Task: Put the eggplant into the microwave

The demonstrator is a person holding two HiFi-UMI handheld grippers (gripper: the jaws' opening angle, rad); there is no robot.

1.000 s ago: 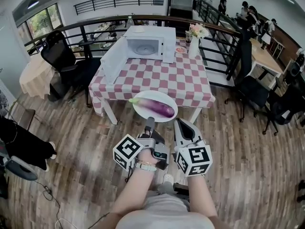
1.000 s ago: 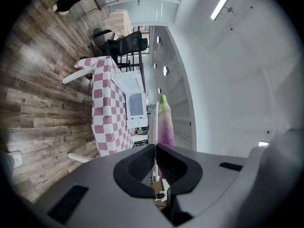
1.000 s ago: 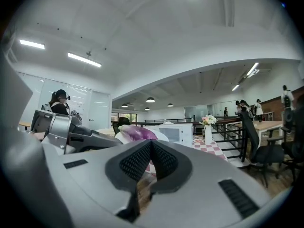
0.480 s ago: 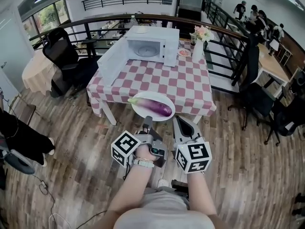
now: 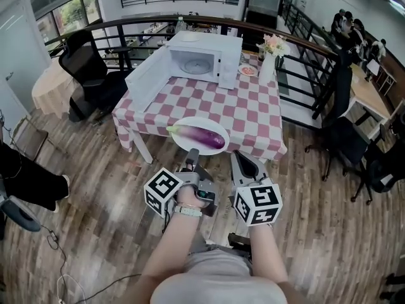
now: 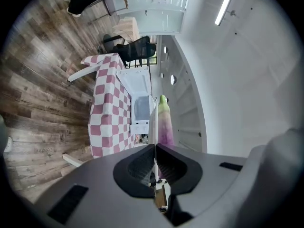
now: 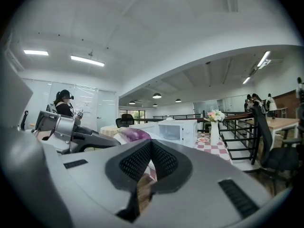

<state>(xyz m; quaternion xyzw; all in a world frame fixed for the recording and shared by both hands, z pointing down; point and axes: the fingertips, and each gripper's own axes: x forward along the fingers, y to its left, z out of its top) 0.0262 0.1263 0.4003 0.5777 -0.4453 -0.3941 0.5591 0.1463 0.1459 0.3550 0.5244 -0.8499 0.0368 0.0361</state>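
Before the checkered table (image 5: 253, 116), left claw (image 6: 155, 146) pinches the plate (image 5: 202, 123) bearing the eggplant (image 5: 204, 137); right claw (image 7: 151, 142) is closed, empty.

an open-plan office on a mezzanine: black swivel chairs (image 5: 85, 59), a dark railing (image 5: 133, 23), desks (image 5: 361, 84) with people (image 5: 347, 24) at them (far right), plank floor (image 5: 95, 189), strip lights (image 7: 87, 60), and a microwave (image 5: 202, 59) on a checked table (image 5: 253, 116).

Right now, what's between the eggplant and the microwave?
Only bare checked tablecloth, as the head view shows. The eggplant lies on a plate by the table's near edge. The microwave stands open at the far side.
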